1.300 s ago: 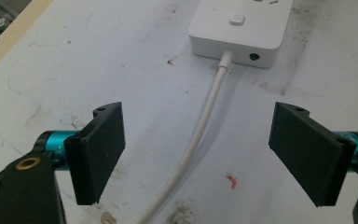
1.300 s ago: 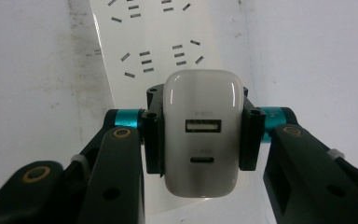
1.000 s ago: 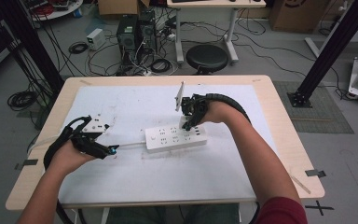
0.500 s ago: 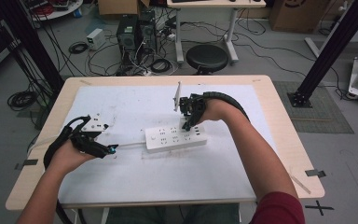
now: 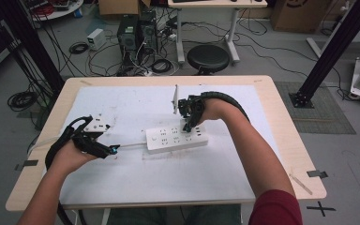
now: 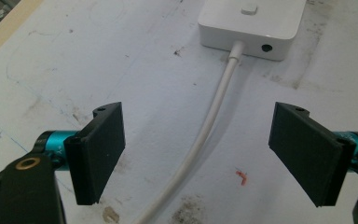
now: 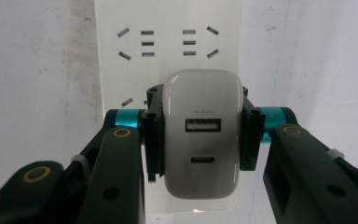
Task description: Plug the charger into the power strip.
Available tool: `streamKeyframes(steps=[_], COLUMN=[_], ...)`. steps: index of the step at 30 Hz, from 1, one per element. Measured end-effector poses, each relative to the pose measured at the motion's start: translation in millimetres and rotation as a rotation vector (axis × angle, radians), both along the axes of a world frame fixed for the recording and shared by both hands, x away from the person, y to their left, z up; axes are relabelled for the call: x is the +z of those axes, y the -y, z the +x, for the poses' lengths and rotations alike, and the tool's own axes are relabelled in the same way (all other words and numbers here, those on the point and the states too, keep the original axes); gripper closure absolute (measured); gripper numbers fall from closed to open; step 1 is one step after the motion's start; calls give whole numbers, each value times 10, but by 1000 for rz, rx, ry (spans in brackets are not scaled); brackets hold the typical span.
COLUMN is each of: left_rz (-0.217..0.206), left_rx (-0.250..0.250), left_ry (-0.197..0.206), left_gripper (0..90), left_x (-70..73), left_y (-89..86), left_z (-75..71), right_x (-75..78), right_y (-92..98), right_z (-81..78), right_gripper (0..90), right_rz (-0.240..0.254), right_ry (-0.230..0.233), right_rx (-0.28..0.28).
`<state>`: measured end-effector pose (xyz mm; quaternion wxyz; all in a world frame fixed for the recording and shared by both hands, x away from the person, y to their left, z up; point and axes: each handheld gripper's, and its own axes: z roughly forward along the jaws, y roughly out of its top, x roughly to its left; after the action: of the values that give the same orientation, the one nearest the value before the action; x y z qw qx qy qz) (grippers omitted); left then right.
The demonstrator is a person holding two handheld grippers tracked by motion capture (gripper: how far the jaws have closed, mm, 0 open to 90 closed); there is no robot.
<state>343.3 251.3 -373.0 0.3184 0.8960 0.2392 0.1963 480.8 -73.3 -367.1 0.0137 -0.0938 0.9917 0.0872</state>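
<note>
The pale wooden tabletop (image 5: 281, 117) fills the middle of the high view, and a large white sheet (image 5: 136, 183), scuffed and stained, covers most of it.

Near the centre of the frame, on that sheet, lies a white rectangular plastic power strip (image 5: 176, 138) with several rows of socket slots on its top face. Its long side runs roughly left to right, tilted slightly. A thin white round cable (image 6: 209, 126) leaves its left end and runs toward the lower left of the frame along the sheet.

The right gripper (image 5: 187, 125) comes in from the right of the frame and points down at the right part of the strip. In the right gripper view its fingers (image 7: 153, 140) are clamped on the two flanks of a small white rounded plastic charger block (image 7: 203, 140), which shows one rectangular port above a smaller oval port. The charger sits directly over the strip's top face, with socket slots visible beyond it in the upper part of that frame; whether its prongs are seated in a socket I cannot tell.

The left gripper (image 5: 113, 150) rests at the lower left of the strip, low over the sheet. In the left gripper view its fingers (image 6: 100, 154) stand wide apart and hold nothing; the cable passes between them without touching either, and the strip's end face lies at the top of that frame. A small red mark (image 6: 241, 176) lies on the sheet just right of the cable.
</note>
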Motion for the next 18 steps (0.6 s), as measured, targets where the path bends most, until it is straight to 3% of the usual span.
streamKeyframes(steps=[8,18], left_rz=[3,-7], left_rx=[2,4], left_ry=[1,8], left_gripper=[185,184], left_x=[-1,16], left_y=[2,28], left_z=[9,2], right_x=[-17,-47], right_y=[8,13], right_z=[56,50], right_gripper=[638,636], right_rz=[2,6], right_ry=[-38,-40], right_rx=[-28,-44])
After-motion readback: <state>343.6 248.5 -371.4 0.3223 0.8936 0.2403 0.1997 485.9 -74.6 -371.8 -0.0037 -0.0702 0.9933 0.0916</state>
